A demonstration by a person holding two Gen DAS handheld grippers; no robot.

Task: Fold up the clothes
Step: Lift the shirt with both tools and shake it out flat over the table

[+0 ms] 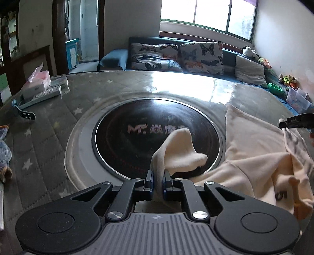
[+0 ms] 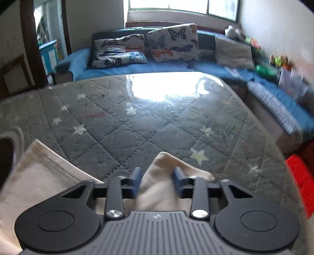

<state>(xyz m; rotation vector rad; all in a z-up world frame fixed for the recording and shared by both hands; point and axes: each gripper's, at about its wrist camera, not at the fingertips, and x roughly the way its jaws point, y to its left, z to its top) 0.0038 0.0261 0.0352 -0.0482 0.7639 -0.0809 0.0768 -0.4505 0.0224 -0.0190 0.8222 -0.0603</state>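
Cream fabric: the garment (image 1: pixel 255 153) lay spread over the right part of the worktop (image 1: pixel 58 125), one edge lapping the rim of the dark round hob plate (image 1: pixel 153 137) set in the middle; dark print showed on a lower fold, too creased to read
Left tongs (image 1: pixel 157 181): clamped tight on a bunched corner of the cream garment; the pinched cloth stood up between the blue pads (image 1: pixel 149 179) and flopped forward over the hob plate
Right tongs (image 2: pixel 158 177): jaws parted wide, blue pads (image 2: pixel 136 176) either side of a raised point of the cream garment (image 2: pixel 162 188); whether the pads touched the cloth, hard to tell; the view was smeared at its right edge
Right tongs from the left camera: only a black tip (image 1: pixel 296 120) at the far right, just over the garment's edge and close by a pale drawstring (image 1: pixel 287 141)
Worktop surface: grey quilted cover with pale stars under a glossy clear sheet; window glare washed out the far part
Worktop clutter, far left: a pink tissue pack (image 1: pixel 40 78), a remote control (image 1: pixel 44 97) and a dark wristwatch (image 1: pixel 23 111), well apart from the garment
Left edge: blue knitted cloth (image 1: pixel 5 155), partly out of frame
Beyond the worktop: blue sofa (image 2: pixel 137 67) with butterfly cushions (image 2: pixel 172 42) under a window (image 1: pixel 208 14)
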